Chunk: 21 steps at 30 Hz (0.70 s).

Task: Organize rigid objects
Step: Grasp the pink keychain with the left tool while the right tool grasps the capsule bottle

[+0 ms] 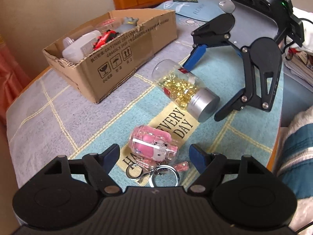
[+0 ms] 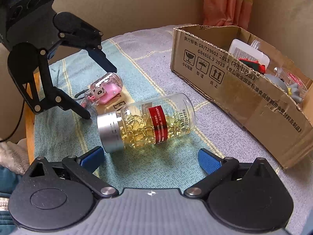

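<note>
Surface: a table under a grey and teal checked cloth with a yellow printed strip; beige wall and a pink curtain behind.
Box: a cut-down cardboard box at 11 o'clock in the left wrist view, holding a white bottle, a red toy car and a grey figure.
Capsule bottle: a clear capsule bottle with a silver cap lies on its side at the centre of the right wrist view.
Keychain: a pink keychain bottle with metal rings lies at 6 o'clock in the left view.
Left gripper: fingers spread either side of the keychain bottle, not pressing it.
Right gripper: fingers spread wide, the capsule bottle just ahead at 12 o'clock, untouched.
</note>
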Available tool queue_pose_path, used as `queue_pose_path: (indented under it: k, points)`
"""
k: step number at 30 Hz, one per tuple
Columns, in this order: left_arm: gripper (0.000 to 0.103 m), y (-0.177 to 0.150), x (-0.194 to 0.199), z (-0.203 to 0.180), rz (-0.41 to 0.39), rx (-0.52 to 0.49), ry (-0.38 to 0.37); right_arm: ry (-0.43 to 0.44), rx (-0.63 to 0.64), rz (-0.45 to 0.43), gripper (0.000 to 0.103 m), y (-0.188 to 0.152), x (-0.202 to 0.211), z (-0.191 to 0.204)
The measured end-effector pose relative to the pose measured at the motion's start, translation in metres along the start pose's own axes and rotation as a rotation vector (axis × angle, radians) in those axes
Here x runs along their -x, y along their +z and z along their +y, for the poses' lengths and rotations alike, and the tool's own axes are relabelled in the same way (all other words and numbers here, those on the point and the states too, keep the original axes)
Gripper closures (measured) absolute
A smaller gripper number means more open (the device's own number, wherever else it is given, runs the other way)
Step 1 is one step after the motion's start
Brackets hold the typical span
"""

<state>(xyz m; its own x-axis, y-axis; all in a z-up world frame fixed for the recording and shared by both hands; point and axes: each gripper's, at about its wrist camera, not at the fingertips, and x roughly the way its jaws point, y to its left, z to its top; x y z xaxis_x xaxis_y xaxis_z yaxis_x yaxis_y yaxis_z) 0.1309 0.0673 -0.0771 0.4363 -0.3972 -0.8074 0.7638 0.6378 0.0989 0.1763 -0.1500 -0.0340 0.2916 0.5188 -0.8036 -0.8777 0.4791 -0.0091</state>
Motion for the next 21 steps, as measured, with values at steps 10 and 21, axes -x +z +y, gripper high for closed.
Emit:
queue_pose_path:
  k: [10, 21]
  points:
    - [0.049, 0.003, -0.004, 0.002, -0.017, -0.020, -0.067, 0.012, 0.048, 0.003, 0.000, 0.008, 0.005, 0.005]
    - [0.049, 0.002, -0.003, 0.001, -0.019, 0.000, -0.058, 0.018, 0.105, -0.003, 0.000, 0.029, -0.004, 0.004]
